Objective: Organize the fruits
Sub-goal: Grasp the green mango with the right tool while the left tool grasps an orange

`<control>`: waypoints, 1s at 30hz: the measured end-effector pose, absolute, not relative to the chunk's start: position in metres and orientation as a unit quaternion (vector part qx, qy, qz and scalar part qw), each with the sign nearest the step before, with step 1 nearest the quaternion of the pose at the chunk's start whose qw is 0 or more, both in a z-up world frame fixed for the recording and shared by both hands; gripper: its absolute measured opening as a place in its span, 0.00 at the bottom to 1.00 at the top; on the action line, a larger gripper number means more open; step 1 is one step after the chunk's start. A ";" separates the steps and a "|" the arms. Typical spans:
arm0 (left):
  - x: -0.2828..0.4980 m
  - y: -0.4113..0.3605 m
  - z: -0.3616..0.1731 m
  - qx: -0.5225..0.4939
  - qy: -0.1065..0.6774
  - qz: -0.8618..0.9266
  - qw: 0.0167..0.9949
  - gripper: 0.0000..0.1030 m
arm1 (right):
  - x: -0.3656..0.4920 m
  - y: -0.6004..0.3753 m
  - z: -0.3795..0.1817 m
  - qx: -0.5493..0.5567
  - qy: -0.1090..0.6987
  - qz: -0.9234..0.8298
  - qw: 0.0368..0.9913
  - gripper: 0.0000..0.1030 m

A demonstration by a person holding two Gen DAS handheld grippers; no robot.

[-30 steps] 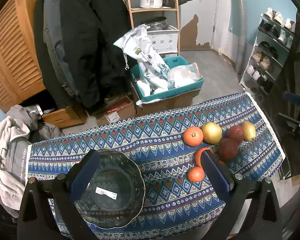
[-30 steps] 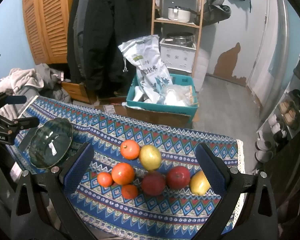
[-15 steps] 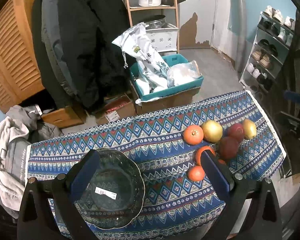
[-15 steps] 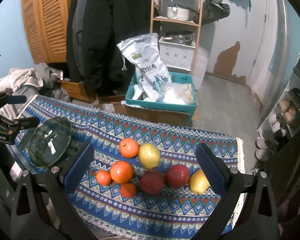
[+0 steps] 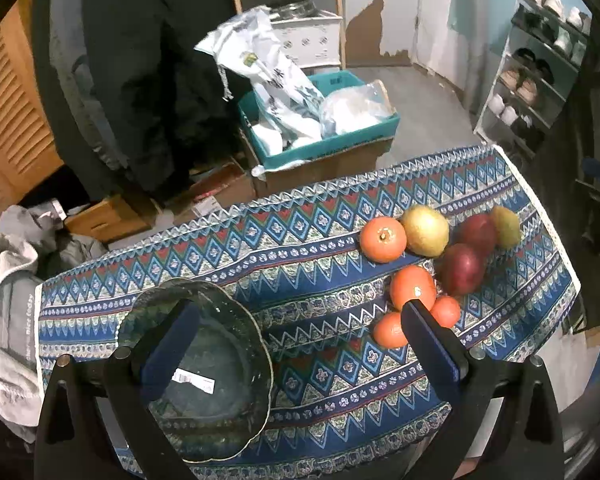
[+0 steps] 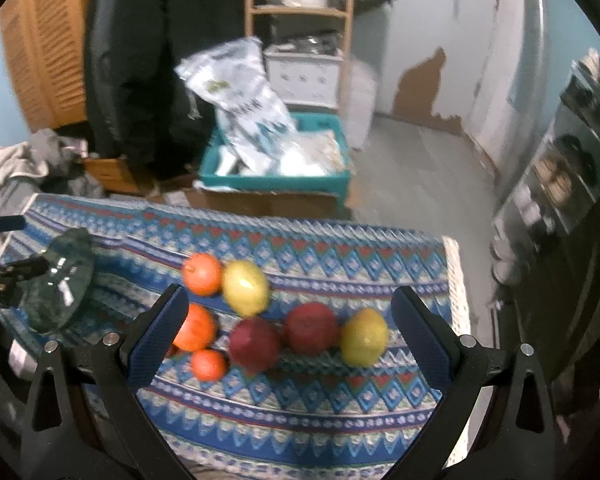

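Several fruits lie on the patterned cloth: oranges [image 5: 382,239] [image 6: 201,274], small tangerines [image 6: 208,364], two red apples [image 5: 461,269] [image 6: 255,343] and yellow apples [image 5: 425,230] [image 6: 364,336]. A dark glass bowl [image 5: 244,396] [image 6: 60,284] sits at the table's left. My left gripper [image 5: 298,320] is open and empty, its left finger over the bowl, its right finger beside the tangerines. My right gripper [image 6: 288,312] is open and empty, hovering above the fruits, with the red apples between its fingers.
The blue patterned tablecloth [image 5: 320,272] [image 6: 300,400] covers a small table. Beyond its far edge are a teal crate with bags [image 5: 316,120], cardboard boxes, hanging coats and a shelf. A shoe rack [image 5: 536,80] stands right. Clothes pile at left [image 5: 8,280].
My right gripper has moved forward and down toward the fruits, which now look larger; its view is blurred. My left gripper has shifted slightly closer to the table.
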State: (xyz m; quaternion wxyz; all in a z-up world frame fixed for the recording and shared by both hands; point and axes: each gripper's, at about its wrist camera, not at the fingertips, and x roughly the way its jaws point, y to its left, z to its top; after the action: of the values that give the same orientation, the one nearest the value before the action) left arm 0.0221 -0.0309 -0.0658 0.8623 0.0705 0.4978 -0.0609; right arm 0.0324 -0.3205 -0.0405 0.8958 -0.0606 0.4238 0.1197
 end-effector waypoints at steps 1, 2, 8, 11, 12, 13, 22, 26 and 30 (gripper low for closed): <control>0.025 -0.033 -0.069 0.070 0.503 -0.064 0.859 0.99 | 0.036 -0.328 -0.047 -0.057 0.433 0.112 0.893 0.98; 0.028 -0.034 -0.073 0.069 0.508 -0.067 0.856 0.99 | 0.039 -0.333 -0.052 -0.055 0.439 0.108 0.890 0.98; 0.046 -0.049 -0.094 0.080 0.524 -0.068 0.845 0.99 | 0.059 -0.360 -0.079 -0.051 0.473 0.081 0.876 0.96; 0.052 -0.055 -0.102 0.094 0.525 -0.071 0.843 0.99 | 0.067 -0.371 -0.095 -0.046 0.495 0.077 0.864 0.94; 0.054 -0.056 -0.105 0.095 0.528 -0.073 0.841 0.99 | 0.069 -0.373 -0.100 -0.047 0.503 0.077 0.860 0.93; 0.056 -0.057 -0.108 0.093 0.531 -0.076 0.839 0.99 | 0.072 -0.376 -0.105 -0.048 0.512 0.076 0.854 0.92; 0.066 -0.065 -0.147 0.115 0.564 -0.090 0.813 0.99 | 0.089 -0.392 -0.146 -0.056 0.563 0.083 0.820 0.88; 0.073 -0.068 -0.160 0.124 0.575 -0.091 0.804 0.99 | 0.096 -0.396 -0.164 -0.055 0.585 0.082 0.805 0.87; 0.085 -0.068 -0.163 0.124 0.576 -0.097 0.802 0.99 | 0.105 -0.394 -0.181 -0.082 0.598 0.078 0.794 0.84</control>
State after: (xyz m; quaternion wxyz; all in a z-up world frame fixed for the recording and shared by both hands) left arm 0.0846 -0.0685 -0.1631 0.8025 0.1242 0.5756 -0.0965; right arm 0.1052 -0.3943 -0.1811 0.7935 -0.0819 0.5979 0.0784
